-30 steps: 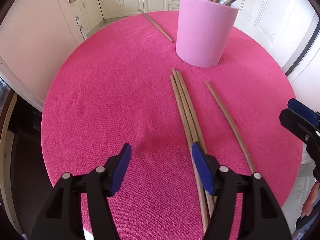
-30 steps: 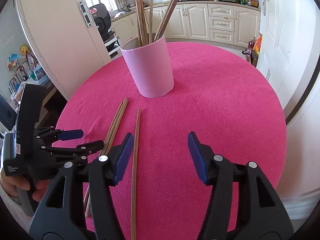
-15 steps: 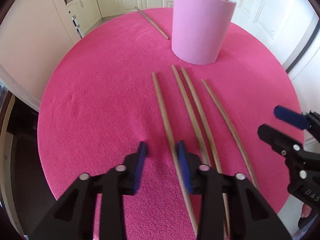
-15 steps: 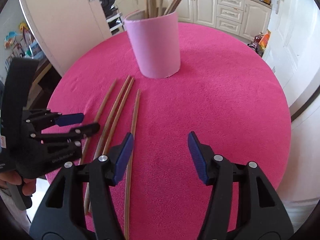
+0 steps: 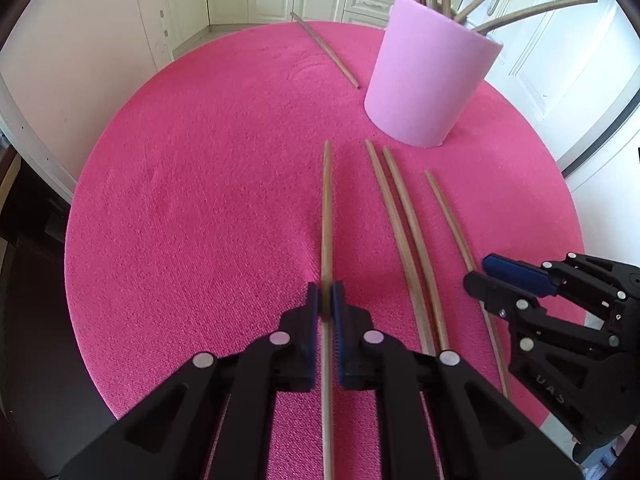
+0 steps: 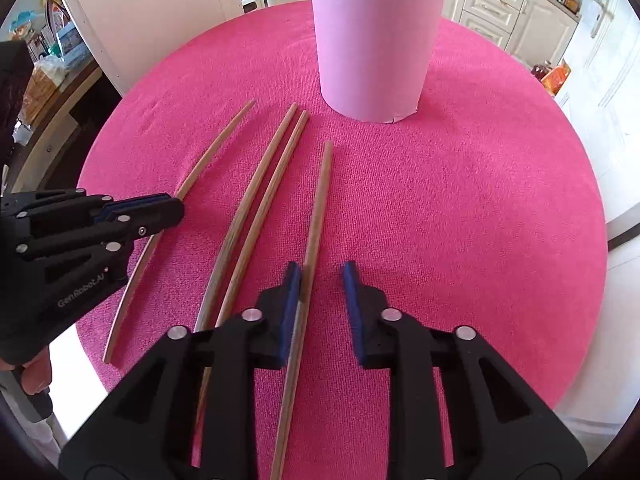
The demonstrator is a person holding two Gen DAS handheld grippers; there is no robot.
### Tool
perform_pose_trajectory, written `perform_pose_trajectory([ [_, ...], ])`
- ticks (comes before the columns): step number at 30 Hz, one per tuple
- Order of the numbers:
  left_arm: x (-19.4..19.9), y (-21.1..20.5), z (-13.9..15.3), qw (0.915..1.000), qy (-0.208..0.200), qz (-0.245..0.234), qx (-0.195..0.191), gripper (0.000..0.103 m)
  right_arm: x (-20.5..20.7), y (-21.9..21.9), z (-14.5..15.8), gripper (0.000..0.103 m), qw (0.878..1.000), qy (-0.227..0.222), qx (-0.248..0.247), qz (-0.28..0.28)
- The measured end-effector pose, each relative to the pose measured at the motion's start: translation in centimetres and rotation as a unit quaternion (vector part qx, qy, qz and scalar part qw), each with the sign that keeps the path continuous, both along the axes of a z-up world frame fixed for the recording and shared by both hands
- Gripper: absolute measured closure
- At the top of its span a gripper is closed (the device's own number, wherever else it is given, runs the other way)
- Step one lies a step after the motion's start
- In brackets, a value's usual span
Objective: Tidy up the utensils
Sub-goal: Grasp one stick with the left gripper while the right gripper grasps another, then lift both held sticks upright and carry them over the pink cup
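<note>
Round tabletop (image 5: 200,200) under pink cloth. On it: pink cylindrical holder (image 5: 428,84) upright, four wooden sticks (image 5: 404,224) side by side before it, one stick (image 5: 326,50) apart, far side.

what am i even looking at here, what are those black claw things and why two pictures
No robot here: a person holds a handheld two-finger gripper in each hand, and each carries a wide-angle camera looking along its fingers. One picture comes from the left gripper, the other from the right gripper, so each also sees the other from the side.

They work over a round table with a pink cloth. On it stands a pink cup with wooden sticks already inside, and five more sticks lie loose.

The left gripper is shut on the leftmost near stick. The right gripper's jaws are closing around the rightmost stick: one pad is against it, the other not yet.
</note>
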State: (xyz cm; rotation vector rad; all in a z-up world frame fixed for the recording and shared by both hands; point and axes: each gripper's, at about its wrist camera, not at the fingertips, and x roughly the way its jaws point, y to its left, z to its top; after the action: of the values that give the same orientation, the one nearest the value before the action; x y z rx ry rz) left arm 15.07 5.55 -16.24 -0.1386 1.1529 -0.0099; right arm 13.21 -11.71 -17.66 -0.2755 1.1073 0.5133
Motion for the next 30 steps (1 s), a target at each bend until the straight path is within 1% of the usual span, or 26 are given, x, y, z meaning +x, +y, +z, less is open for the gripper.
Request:
perform_pose_trajectory([
  [1,-0.1,0.0,0.1,1.0000,-0.002,0.001,-0.003,0.096,0.0,-0.1,0.0,0.094,1.000,-0.004,0.001,-0.003],
  [3,-0.3,0.2,0.4,0.9999,-0.007,0.002,-0.009,0.097,-0.1,-0.2,0.0,0.097,1.000,-0.008,0.009,-0.004],
  [7,-1.1,0.9,1.1,0.9992,-0.024,-0.003,-0.033,0.097,-0.3,-1.0,0.7,0.097,0.999,-0.013,0.047,-0.006],
  [11,-1.8,0.9,2.5,0.9975,-0.052,-0.009,-0.046,0.097,-0.7,-2.2,2.1,0.097,0.994,-0.028,0.104,0.002],
  [13,-1.8,1.2,3.5,0.9951,-0.081,-0.014,-0.054,0.097,-1.0,-3.1,3.1,0.097,0.990,-0.041,0.134,0.002],
  [15,-2.3,1.0,4.6,0.9911,-0.119,-0.019,-0.057,0.097,-1.3,-4.1,4.1,0.097,0.985,-0.060,0.163,0.001],
  [17,-2.8,0.7,5.8,0.9852,-0.159,-0.024,-0.058,0.097,-1.7,-5.1,5.4,0.097,0.977,-0.083,0.195,-0.002],
  [19,-3.2,0.3,6.9,0.9771,-0.202,-0.028,-0.061,0.097,-1.8,-5.8,6.6,0.097,0.970,-0.103,0.222,-0.003],
  [21,-3.7,0.1,7.9,0.9649,-0.252,-0.032,-0.069,0.097,-1.9,-6.1,7.7,0.097,0.962,-0.123,0.245,-0.005],
  [25,-4.2,-0.4,9.6,0.9377,-0.333,-0.044,-0.089,0.097,-1.9,-7.2,10.1,0.097,0.942,-0.168,0.290,-0.010],
  [28,-4.7,-1.2,11.4,0.9148,-0.392,-0.044,-0.088,0.097,-1.7,-7.7,11.4,0.097,0.925,-0.201,0.322,-0.016],
  [30,-3.9,-2.1,12.1,0.9027,-0.420,-0.041,-0.086,0.097,-1.5,-8.1,12.2,0.097,0.912,-0.231,0.339,-0.023],
])
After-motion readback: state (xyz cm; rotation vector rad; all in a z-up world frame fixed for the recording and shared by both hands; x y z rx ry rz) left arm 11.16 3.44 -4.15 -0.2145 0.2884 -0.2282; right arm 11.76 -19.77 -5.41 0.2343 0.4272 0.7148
